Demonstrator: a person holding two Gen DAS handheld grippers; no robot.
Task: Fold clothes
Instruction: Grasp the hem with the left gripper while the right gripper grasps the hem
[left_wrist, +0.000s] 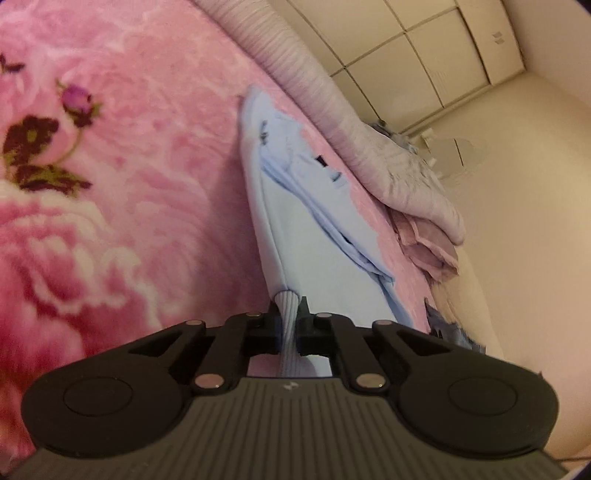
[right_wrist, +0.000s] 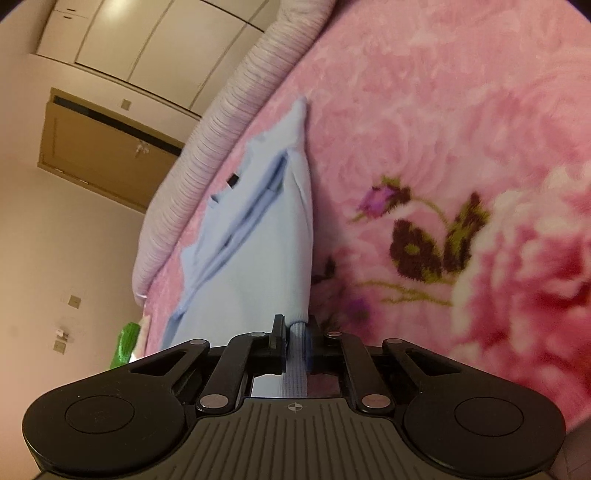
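Note:
A light blue garment (left_wrist: 295, 206) hangs stretched over the pink floral blanket (left_wrist: 129, 166). My left gripper (left_wrist: 288, 306) is shut on its ribbed hem at one corner. In the right wrist view the same light blue garment (right_wrist: 266, 229) runs away from my right gripper (right_wrist: 296, 325), which is shut on another ribbed corner of the hem. The cloth is lifted at both held corners, and its far end rests on the blanket (right_wrist: 424, 110). Folds and a small dark tag show along its middle.
A rolled grey-pink ribbed quilt (left_wrist: 332, 96) lies along the bed's edge, also in the right wrist view (right_wrist: 229, 99). Crumpled cloths (left_wrist: 428, 240) sit beside it. White wardrobes (left_wrist: 424, 44), a brown door (right_wrist: 99, 147) and a green object (right_wrist: 125, 343) lie beyond the bed.

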